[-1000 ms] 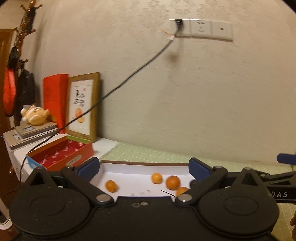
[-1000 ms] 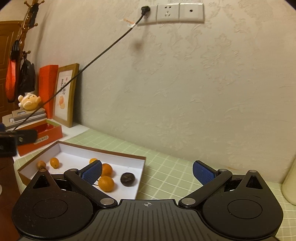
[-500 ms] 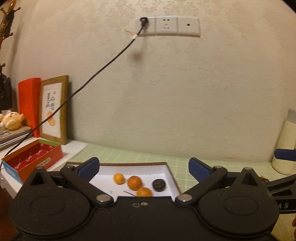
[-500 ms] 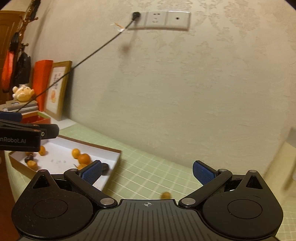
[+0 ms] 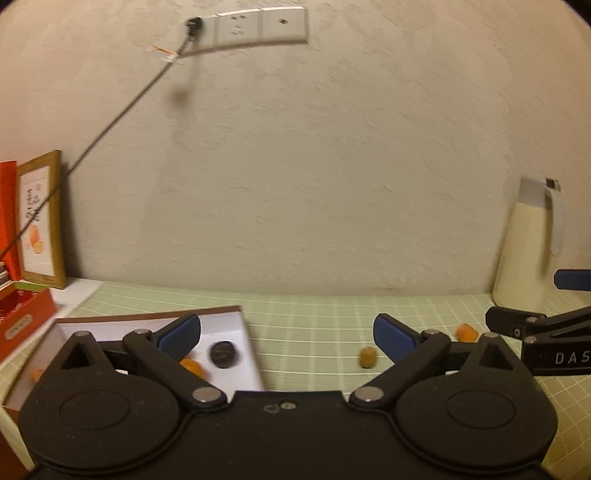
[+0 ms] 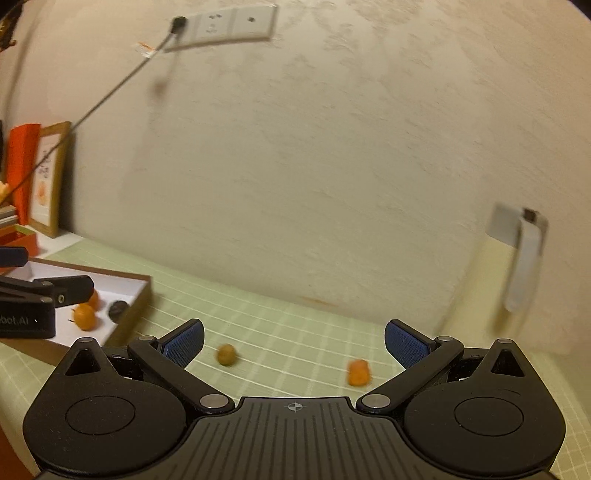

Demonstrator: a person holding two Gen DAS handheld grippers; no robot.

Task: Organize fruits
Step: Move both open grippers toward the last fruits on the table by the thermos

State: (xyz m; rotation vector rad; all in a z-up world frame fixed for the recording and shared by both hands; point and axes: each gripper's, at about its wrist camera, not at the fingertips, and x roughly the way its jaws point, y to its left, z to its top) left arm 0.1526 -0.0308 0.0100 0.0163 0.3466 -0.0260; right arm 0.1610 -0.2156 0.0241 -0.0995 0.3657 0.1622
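The mat (image 5: 317,325) is pale green with a white grid, and on it lie a dull yellow-brown fruit (image 6: 226,355) and a brighter orange one (image 6: 358,372). The box (image 5: 236,314) is white inside with a brown rim, holding orange fruits (image 6: 85,316) and one dark brown, nearly black fruit (image 5: 224,354). Both grippers (image 5: 287,332) (image 6: 293,341) are black with blue pads (image 6: 405,343), the wall (image 5: 332,166) is cream with a faint raised pattern, the jug (image 5: 526,251) is cream with a grey top, the socket plate (image 5: 258,24) is white with a black cable (image 5: 110,125), and at far left stand a wooden frame (image 5: 40,218) and red boxes (image 5: 22,325).
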